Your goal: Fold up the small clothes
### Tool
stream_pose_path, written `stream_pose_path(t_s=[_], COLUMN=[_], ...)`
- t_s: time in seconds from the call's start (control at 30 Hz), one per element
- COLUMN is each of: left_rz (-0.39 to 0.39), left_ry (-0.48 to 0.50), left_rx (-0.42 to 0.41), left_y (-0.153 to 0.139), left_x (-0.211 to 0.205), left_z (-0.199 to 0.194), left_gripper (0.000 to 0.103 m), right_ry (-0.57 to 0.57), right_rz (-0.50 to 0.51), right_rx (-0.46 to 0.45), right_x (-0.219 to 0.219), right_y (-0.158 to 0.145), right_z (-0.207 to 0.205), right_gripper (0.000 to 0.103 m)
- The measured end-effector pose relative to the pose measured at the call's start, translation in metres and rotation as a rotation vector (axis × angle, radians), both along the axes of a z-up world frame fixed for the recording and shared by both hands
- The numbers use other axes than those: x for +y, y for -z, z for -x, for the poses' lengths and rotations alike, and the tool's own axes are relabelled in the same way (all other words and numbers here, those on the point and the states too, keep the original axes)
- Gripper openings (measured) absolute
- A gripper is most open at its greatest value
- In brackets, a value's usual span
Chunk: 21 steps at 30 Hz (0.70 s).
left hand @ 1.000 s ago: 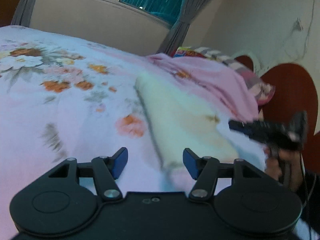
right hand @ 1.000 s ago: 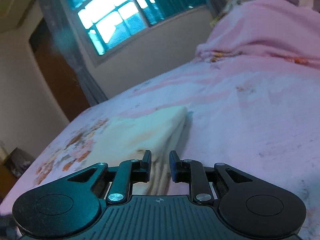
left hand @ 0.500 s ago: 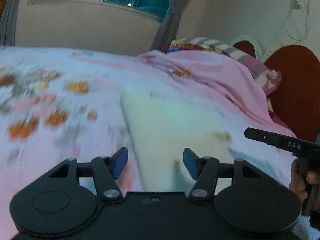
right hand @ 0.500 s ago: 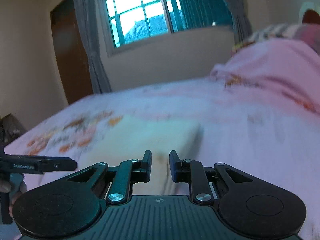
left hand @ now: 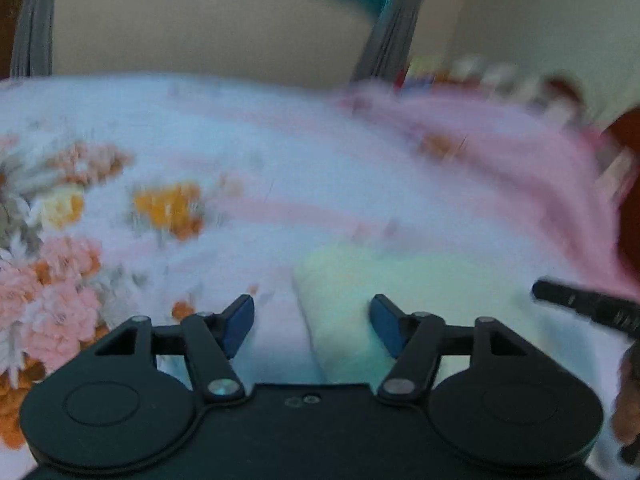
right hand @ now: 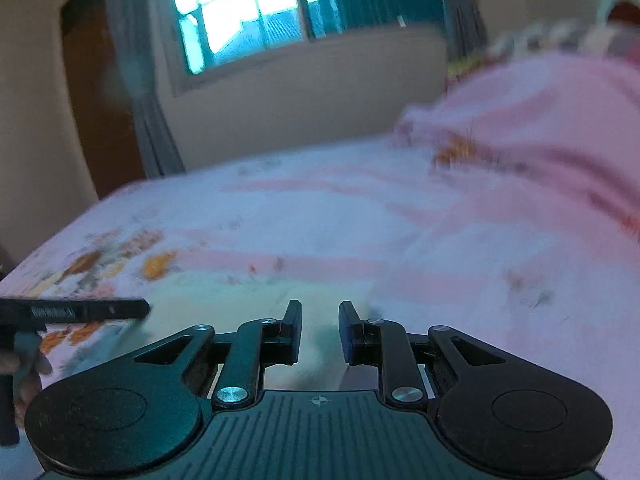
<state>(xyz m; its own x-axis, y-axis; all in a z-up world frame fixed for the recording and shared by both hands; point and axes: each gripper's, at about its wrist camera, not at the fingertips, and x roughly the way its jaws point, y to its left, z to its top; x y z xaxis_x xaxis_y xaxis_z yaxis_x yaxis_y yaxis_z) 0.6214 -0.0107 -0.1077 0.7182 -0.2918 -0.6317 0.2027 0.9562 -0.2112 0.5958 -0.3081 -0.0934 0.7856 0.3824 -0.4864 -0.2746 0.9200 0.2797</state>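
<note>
A pale cream folded cloth lies flat on the floral bedsheet, just ahead of both grippers. My left gripper is open and empty, with the cloth's left edge between its blue fingertips. My right gripper has its jaws a small gap apart and holds nothing; the cloth lies under and ahead of it. The right gripper also shows in the left wrist view, and the left gripper in the right wrist view. Both views are blurred.
A heap of pink bedding with pillows lies at the right. A wall with a window and grey curtains stands behind the bed. A brown door is at the left.
Both cameras have swung and dropped closer to the cloth. The cloth now lies nearer my fingertips. Both grippers' openings look unchanged.
</note>
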Motion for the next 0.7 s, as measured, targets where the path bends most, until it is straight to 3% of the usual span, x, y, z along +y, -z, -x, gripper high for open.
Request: stream_pose_path(t_s=[0.07, 0.23, 0.33, 0.4, 0.47, 0.53, 0.6, 0.7], left_rz=[-0.027, -0.047, -0.003, -0.022, -0.060, -0.053, -0.024, -0.055], left_ry=[0.003, -0.024, 0.030, 0.048, 0.074, 0.046, 0.019, 0.026], left_rx=[0.008, -0.001, -0.043, -0.041, -0.006, 0.002, 0.013, -0.010], left_y=[0.010, -0.010, -0.025, -0.024, -0.011, -0.003, -0.009, -0.022], left_x=[-0.005, -0.008, -0.008, -0.016, -0.025, -0.027, -0.025, -0.027], left_z=[-0.005, 0.014, 0.045, 0.068, 0.079, 0.087, 0.095, 0.117], left_gripper=[0.068, 0.065, 0.066, 0.066, 0.067, 0.067, 0.066, 0.066], right_ry=[-0.007, 0.060, 0.027, -0.009, -0.017, -0.015, 0.015, 0.010], right_rz=[0.073, 0.070, 0.019, 0.009, 0.040, 0.096, 0.058, 0.046], right_rx=[0.162, 0.141, 0.068, 0.046, 0.065, 0.140, 0.145, 0.104], right_x=[0.013, 0.010, 0.001, 0.002, 0.012, 0.026, 0.024, 0.023], right_y=[0.030, 0.022, -0.001, -0.006, -0.005, 0.008, 0.003, -0.013], right_z=[-0.019, -0.005, 0.030, 0.055, 0.071, 0.076, 0.083, 0.107], right_gripper=[0.025, 0.035, 0.036, 0.036, 0.036, 0.048, 0.049, 0.048])
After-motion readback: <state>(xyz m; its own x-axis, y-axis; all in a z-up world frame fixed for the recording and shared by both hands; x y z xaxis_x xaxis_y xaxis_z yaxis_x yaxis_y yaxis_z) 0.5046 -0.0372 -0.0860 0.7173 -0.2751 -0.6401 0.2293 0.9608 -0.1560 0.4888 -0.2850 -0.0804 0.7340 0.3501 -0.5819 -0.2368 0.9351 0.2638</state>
